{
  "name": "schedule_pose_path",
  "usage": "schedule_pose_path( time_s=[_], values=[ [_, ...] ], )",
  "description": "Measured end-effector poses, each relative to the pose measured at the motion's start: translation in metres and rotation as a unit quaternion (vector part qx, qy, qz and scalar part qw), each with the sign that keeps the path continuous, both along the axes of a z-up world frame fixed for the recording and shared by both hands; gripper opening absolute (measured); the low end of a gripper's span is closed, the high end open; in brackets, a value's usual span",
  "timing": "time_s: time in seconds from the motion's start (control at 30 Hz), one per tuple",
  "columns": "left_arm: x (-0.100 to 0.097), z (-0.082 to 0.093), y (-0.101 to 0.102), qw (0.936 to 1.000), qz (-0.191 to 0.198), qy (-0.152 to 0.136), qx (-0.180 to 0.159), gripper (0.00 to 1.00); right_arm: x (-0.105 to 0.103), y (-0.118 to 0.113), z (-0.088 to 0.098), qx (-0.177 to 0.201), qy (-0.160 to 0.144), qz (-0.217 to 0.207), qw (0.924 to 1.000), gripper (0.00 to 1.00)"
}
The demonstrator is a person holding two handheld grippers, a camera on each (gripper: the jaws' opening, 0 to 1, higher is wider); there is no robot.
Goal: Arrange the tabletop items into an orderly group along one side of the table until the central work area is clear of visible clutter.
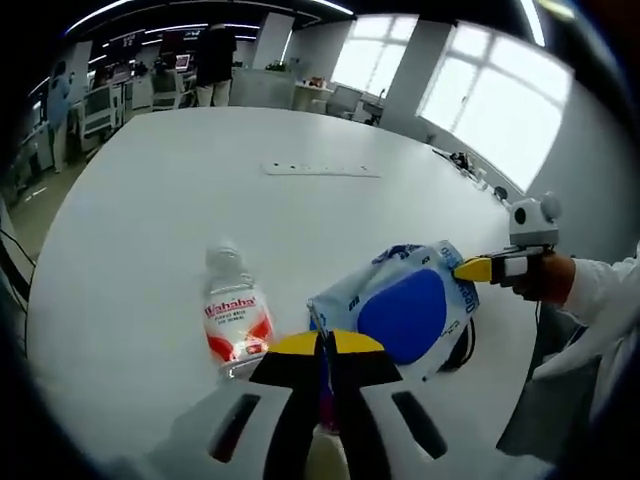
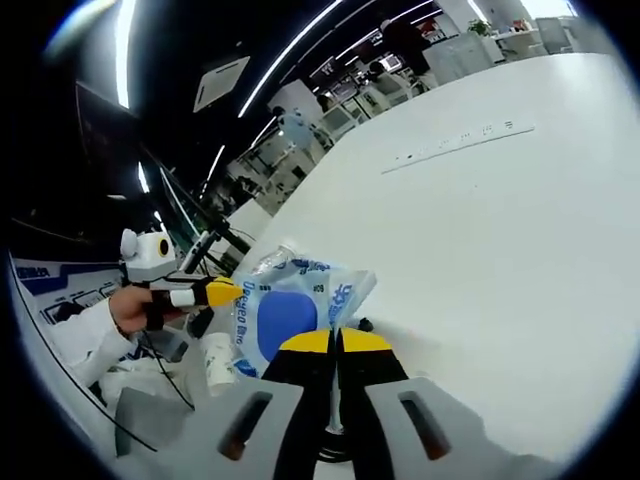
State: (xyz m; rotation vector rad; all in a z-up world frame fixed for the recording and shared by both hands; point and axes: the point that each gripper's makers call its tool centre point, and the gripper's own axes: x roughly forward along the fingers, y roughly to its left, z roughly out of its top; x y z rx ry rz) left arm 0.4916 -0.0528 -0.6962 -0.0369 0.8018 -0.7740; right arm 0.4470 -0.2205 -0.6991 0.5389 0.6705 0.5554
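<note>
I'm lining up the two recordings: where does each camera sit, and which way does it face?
Left gripper view: rides the left gripper, facing across the white table at a water bottle and a blue-and-white packet; the right gripper and a hand enter from the right.
Right gripper view: rides the right gripper, facing the same packet from the opposite side.
Shared: packet and table.

A broad, round-edged white table (image 1: 180, 190) carries a clear plastic water bottle with a red label (image 1: 234, 318) lying on its side, a blue-and-white soft plastic pack (image 1: 405, 305) just beside it, and a flush white socket strip (image 1: 322, 170) farther off.
</note>
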Motion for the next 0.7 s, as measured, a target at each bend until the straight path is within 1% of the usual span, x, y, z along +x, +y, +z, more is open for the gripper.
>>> schedule_pose_path(
  time_s=[0.23, 0.33, 0.57, 0.7],
  values=[
    [0.001, 0.013, -0.003, 0.9999, 0.005, -0.004, -0.014, 0.0, 0.002, -0.002, 0.014, 0.007, -0.01, -0.006, 0.9999, 0.0],
    [0.003, 0.023, -0.006, 0.9997, 0.004, -0.014, -0.02, 0.0, 0.003, -0.004, 0.021, 0.008, -0.016, -0.008, 0.9998, 0.0],
    [0.005, 0.042, -0.015, 0.9989, 0.006, -0.028, -0.036, 0.0, 0.005, -0.013, 0.039, 0.013, -0.031, -0.016, 0.9993, 0.0],
    [0.006, 0.055, -0.022, 0.9981, 0.007, -0.037, -0.048, 0.0, 0.007, -0.022, 0.05, 0.014, -0.041, -0.023, 0.9988, 0.0]
  ],
)
